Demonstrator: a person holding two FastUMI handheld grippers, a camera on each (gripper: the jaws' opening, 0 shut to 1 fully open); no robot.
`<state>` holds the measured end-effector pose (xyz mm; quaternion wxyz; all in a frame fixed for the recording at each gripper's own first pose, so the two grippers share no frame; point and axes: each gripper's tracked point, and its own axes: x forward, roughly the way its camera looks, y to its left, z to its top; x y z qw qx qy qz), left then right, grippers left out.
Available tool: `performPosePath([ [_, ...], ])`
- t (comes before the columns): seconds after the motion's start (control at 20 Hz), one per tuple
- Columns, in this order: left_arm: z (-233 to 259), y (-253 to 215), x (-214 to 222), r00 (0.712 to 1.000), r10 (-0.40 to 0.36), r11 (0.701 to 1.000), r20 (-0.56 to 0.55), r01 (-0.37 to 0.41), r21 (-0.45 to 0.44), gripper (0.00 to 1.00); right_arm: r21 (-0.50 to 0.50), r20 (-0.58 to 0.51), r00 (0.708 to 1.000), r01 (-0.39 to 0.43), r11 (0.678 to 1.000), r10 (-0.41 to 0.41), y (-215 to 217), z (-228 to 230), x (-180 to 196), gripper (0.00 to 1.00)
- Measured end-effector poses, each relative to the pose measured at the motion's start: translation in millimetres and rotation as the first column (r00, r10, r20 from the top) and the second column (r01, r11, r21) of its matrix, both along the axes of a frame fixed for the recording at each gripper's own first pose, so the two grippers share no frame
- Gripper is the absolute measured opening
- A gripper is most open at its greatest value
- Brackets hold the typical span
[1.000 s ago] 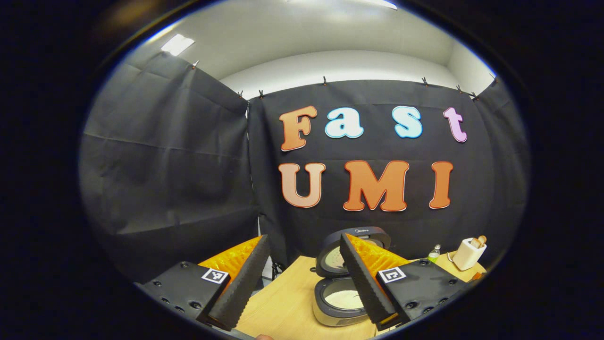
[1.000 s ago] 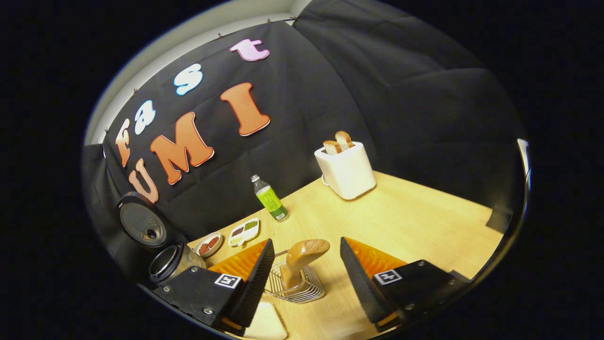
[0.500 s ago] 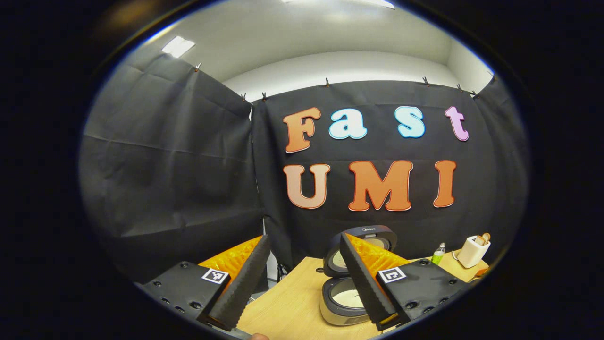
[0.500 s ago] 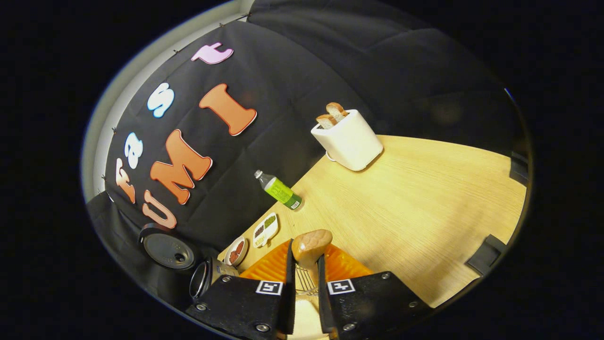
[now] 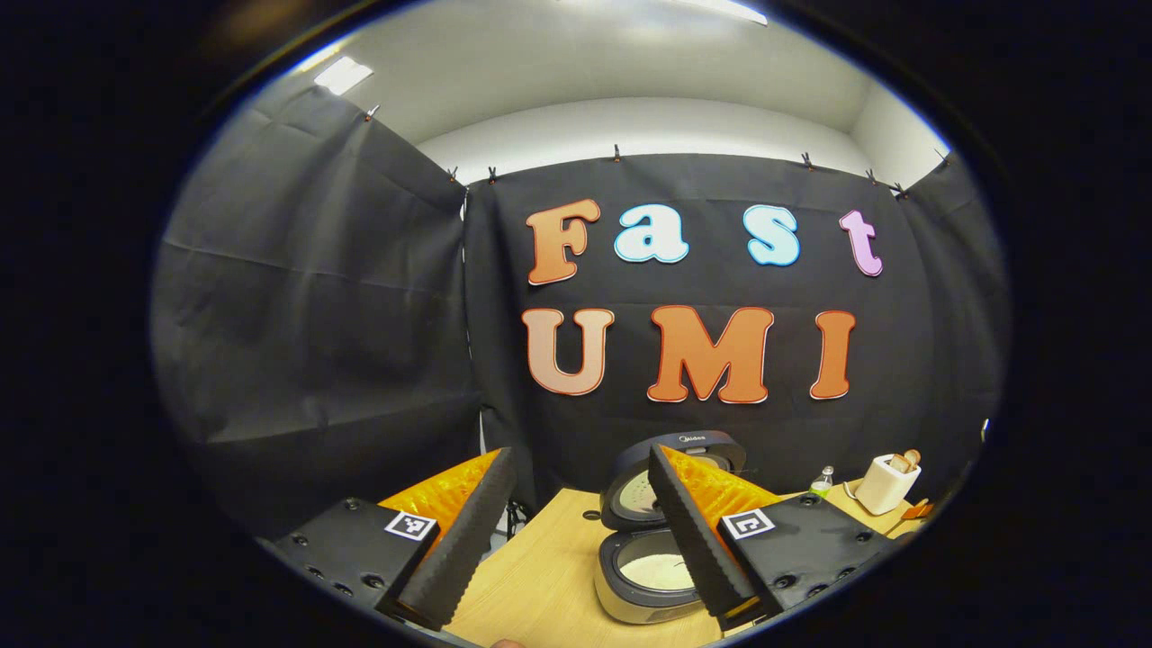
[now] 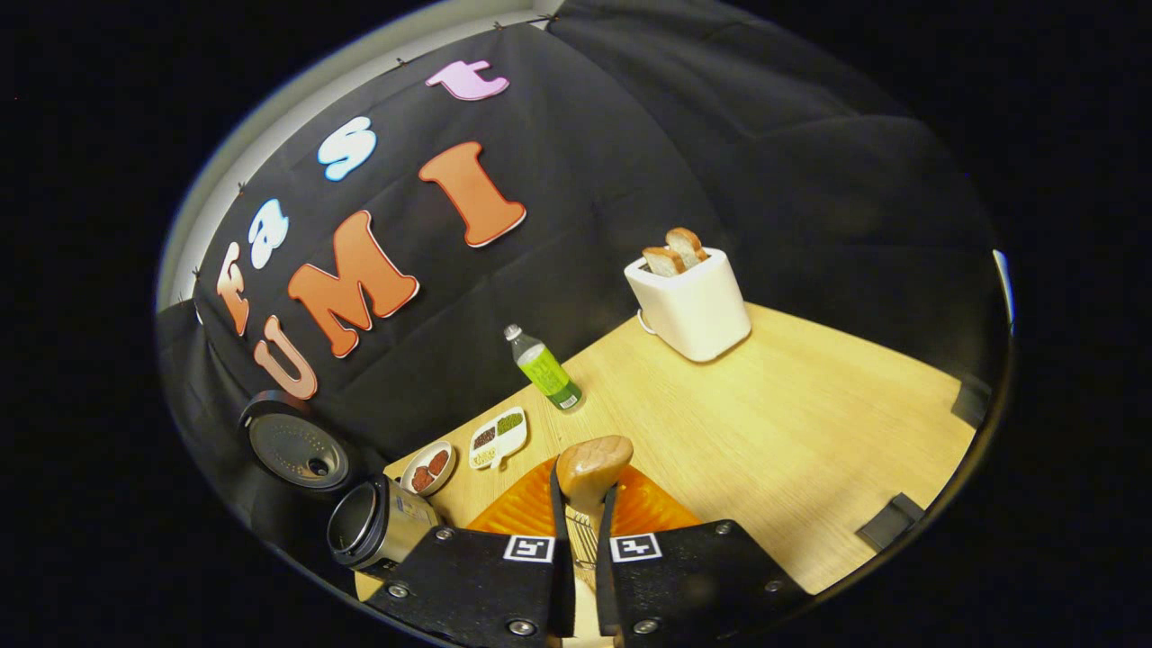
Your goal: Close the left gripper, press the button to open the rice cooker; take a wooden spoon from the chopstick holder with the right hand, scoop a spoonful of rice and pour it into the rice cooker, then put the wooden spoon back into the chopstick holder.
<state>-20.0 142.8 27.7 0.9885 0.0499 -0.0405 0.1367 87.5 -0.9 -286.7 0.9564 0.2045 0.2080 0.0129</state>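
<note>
Clamping the wooden spoon point(image 6: 589, 468) near its rounded end, the right hand-held gripper point(image 6: 576, 531) has both fingers pressed on it at the bottom centre of the right gripper view, above the wire chopstick holder point(image 6: 583, 538). Lid-opening looks done; scooping, pouring and returning the spoon remain. The left hand-held gripper point(image 5: 576, 531) stands apart, holding nothing. Its view looks into the open rice cooker point(image 5: 643, 562), low on the counter point(image 5: 540, 576), white inside. The right gripper view shows the cooker from the side, at lower left.

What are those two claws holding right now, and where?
The right gripper clamps the wooden spoon just below its rounded end. The left gripper is open, holding nothing.
</note>
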Motion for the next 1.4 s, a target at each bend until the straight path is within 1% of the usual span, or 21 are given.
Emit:
performPosePath([
  [0.15,0,11,7,1.0,-0.022,1.0,-0.008,0.022,-0.005,0.97,-0.065,0.051,0.999,-0.002,0.998,0.006,7,37,-13,0.08],
  [0.35,-6,28,12,0.998,-0.055,0.998,-0.024,0.054,-0.035,0.97,-0.152,0.115,0.993,-0.012,0.988,0.029,30,80,-43,0.08],
  [0.45,-10,38,15,0.997,-0.066,0.997,-0.04,0.065,-0.037,0.97,-0.188,0.143,0.988,-0.028,0.982,0.055,49,95,-62,0.08],
  [0.6,-8,54,17,0.996,-0.073,0.997,-0.042,0.071,-0.035,0.97,-0.22,0.15,0.982,-0.078,0.972,0.113,88,101,-89,0.08],
  [0.8,-12,67,16,0.996,-0.078,0.996,-0.054,0.076,-0.035,0.97,-0.305,0.125,0.975,-0.137,0.943,0.182,132,81,-110,0.08],
  [0.95,-15,75,14,0.995,-0.078,0.997,-0.066,0.076,-0.024,0.97,-0.36,0.08,0.972,-0.179,0.915,0.222,158,51,-113,0.08],
  [1.0,-15,77,13,0.994,-0.078,0.997,-0.071,0.076,-0.02,1.0,-0.384,0.065,0.971,-0.188,0.904,0.229,161,36,-112,0.08],
  [1.2,-21,89,9,0.994,-0.068,0.998,-0.09,0.067,-0.018,1.0,-0.493,-0.012,0.966,-0.232,0.838,0.26,171,-16,-103,0.08],
  [1.4,-27,103,3,0.994,-0.042,0.999,-0.106,0.04,-0.014,1.0,-0.558,-0.078,0.961,-0.263,0.787,0.266,176,-51,-99,0.08],
])
